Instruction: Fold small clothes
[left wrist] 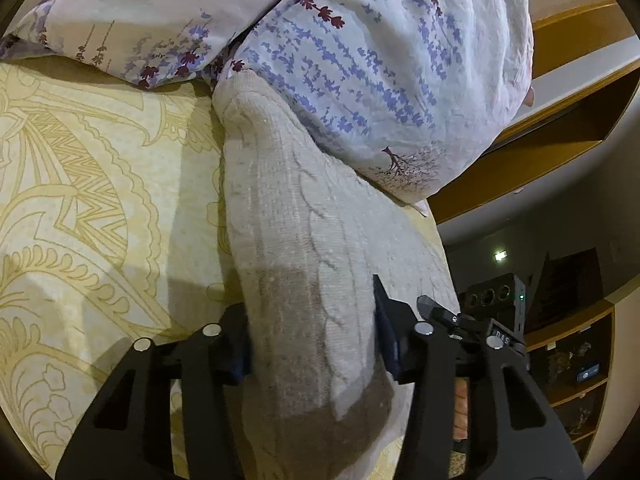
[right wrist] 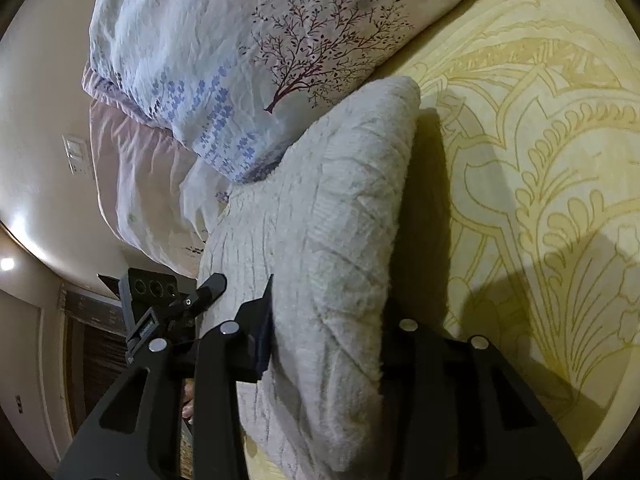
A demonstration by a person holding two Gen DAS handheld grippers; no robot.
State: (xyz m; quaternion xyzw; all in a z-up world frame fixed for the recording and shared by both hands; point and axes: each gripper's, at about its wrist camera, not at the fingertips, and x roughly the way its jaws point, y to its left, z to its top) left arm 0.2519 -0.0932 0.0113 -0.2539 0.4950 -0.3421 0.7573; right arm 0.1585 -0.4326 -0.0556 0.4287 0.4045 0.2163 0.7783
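A small cream cable-knit garment [left wrist: 296, 216] lies folded in a long strip on the yellow patterned bedsheet [left wrist: 88, 184]. My left gripper [left wrist: 312, 340] is shut on its near end, which bunches thick between the fingers. The same garment [right wrist: 332, 208] shows in the right wrist view. My right gripper [right wrist: 328, 320] is shut on its other end. The far tip of the knit touches the floral duvet in both views. The right gripper also shows at the garment's right in the left wrist view [left wrist: 436, 308].
A white duvet [left wrist: 360, 60] with purple and red flower print is heaped at the back of the bed, also in the right wrist view [right wrist: 224, 64]. Wooden shelving [left wrist: 576, 364] stands beyond the bed edge at right. The bedsheet [right wrist: 540, 160] spreads to the right.
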